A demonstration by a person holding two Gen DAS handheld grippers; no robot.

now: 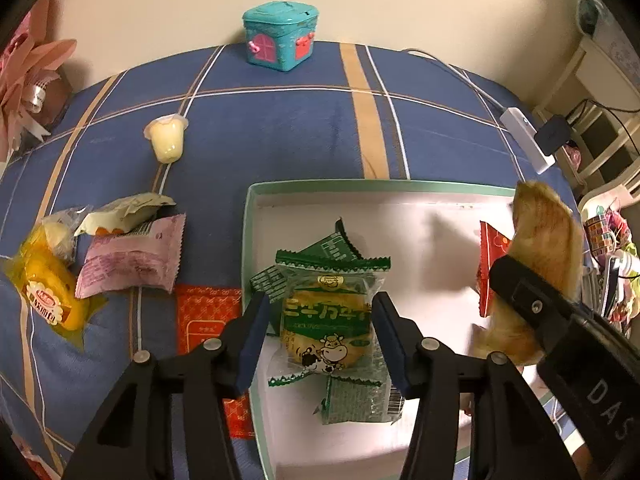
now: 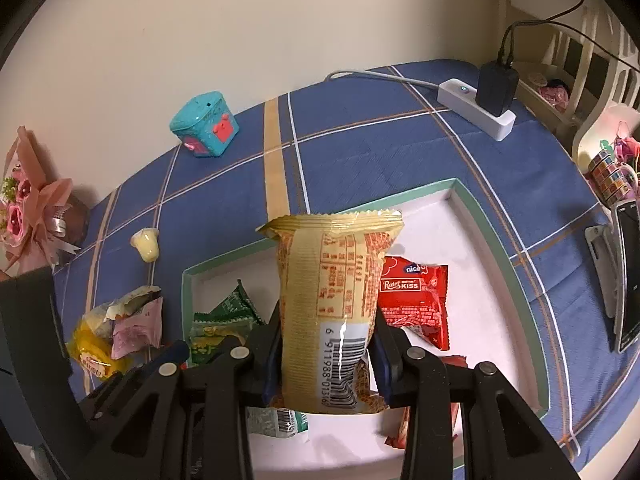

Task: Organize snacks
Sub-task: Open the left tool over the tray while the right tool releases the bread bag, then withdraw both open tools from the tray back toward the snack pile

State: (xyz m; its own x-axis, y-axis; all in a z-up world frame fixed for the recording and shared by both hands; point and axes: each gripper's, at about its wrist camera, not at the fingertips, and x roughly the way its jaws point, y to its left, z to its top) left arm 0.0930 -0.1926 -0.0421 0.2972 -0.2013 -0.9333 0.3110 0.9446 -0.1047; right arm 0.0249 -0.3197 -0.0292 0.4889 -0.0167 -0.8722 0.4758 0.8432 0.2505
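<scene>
My left gripper [image 1: 320, 332] is open, its jaws either side of a green cow-print cake packet [image 1: 326, 320] that lies on other green packets in the green-rimmed white tray [image 1: 380, 186]. My right gripper [image 2: 326, 356] is shut on a tan snack packet [image 2: 332, 304] and holds it upright above the tray [image 2: 496, 240]; it shows blurred at the right in the left wrist view [image 1: 548, 248]. A red packet [image 2: 416, 300] lies in the tray. On the blue cloth left of the tray lie a yellow packet [image 1: 48, 288], a pink packet [image 1: 132, 260], a cream packet [image 1: 124, 212] and a jelly cup [image 1: 166, 138].
A teal toy box [image 1: 282, 36] stands by the wall. A white power strip with a black adapter [image 2: 480, 100] lies at the back right. A pink bouquet [image 2: 36, 208] sits at the far left. A phone on a stand [image 2: 624, 276] is at the right edge.
</scene>
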